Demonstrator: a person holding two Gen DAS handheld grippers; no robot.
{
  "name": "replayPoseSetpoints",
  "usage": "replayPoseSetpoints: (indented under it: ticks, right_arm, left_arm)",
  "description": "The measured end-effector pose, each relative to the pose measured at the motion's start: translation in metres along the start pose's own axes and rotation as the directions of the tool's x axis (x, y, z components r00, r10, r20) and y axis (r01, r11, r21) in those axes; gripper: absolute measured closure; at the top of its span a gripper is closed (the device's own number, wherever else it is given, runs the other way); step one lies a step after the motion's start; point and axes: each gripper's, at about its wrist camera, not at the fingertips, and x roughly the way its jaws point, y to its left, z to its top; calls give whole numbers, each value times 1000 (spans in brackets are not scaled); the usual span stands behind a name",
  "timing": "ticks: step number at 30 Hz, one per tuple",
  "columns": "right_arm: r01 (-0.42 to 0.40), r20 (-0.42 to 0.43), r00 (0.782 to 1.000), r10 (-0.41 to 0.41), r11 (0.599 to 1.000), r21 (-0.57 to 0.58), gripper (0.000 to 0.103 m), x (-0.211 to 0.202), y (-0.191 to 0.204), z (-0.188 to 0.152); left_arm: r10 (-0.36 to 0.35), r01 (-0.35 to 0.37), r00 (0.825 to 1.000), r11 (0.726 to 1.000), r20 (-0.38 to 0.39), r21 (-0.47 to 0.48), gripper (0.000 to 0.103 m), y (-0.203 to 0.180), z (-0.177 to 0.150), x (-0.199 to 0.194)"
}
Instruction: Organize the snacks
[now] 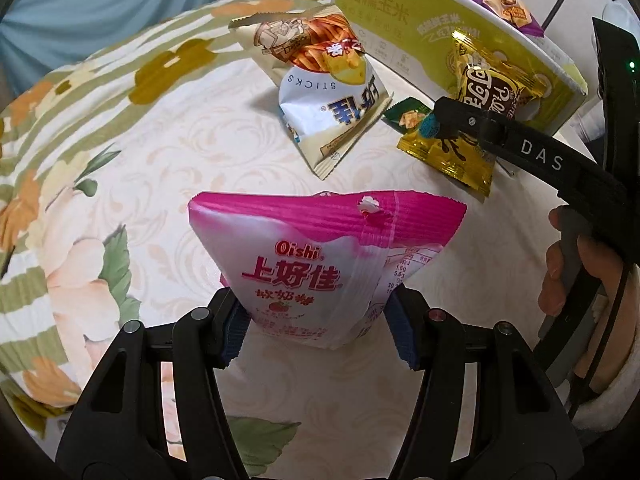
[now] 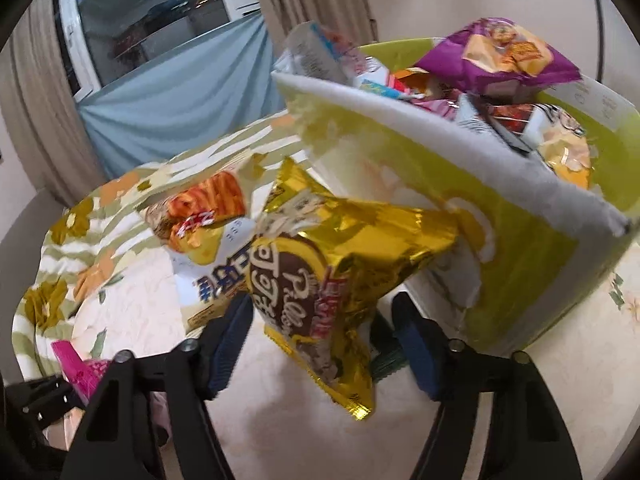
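My left gripper (image 1: 320, 330) is shut on a pink Oishi bag (image 1: 326, 256) and holds it upright above the table. My right gripper (image 2: 320, 332) is shut on a gold Pillows bag (image 2: 340, 264) and holds it in the air beside the green box (image 2: 532, 264). The right gripper also shows in the left wrist view (image 1: 472, 120), with the gold bag (image 1: 492, 80) in front of the box (image 1: 400, 20). A white cheese sticks bag (image 1: 320, 88) and a gold packet (image 1: 448, 152) lie on the table. The sticks bag shows in the right wrist view (image 2: 208, 240).
The green box holds several snacks, with a purple bag (image 2: 500, 56) on top. The table wears a floral cloth (image 1: 80, 160). A blue sheet (image 2: 180, 104) and a window (image 2: 152, 12) lie beyond. The pink bag shows at the lower left (image 2: 80, 372).
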Motion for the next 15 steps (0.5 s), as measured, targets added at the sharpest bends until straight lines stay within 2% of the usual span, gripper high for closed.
replayPoseSetpoints:
  ticks: [3, 5, 7, 12, 15]
  right_arm:
    - [-4, -9, 1000, 4, 1000, -13, 45, 0, 0, 0]
    - [-6, -16, 1000, 6, 1000, -12, 50, 0, -1, 0]
    - [-14, -21, 1000, 13, 1000, -17, 58, -1, -3, 1]
    - [-23, -14, 1000, 22, 999, -35, 62, -9, -6, 2]
    - [-23, -7, 1000, 23, 998, -56, 62, -15, -3, 3]
  left_arm:
    - [-5, 5, 1000, 1000, 0, -1, 47, 2, 1, 1]
    - [-8, 8, 1000, 1000, 0, -5, 47, 2, 2, 2]
    - [-12, 12, 1000, 1000, 0, -16, 49, 3, 3, 2]
    - [-19, 20, 1000, 998, 14, -58, 60, 11, 7, 0]
    - [-38, 40, 999, 993, 24, -111, 61, 20, 7, -1]
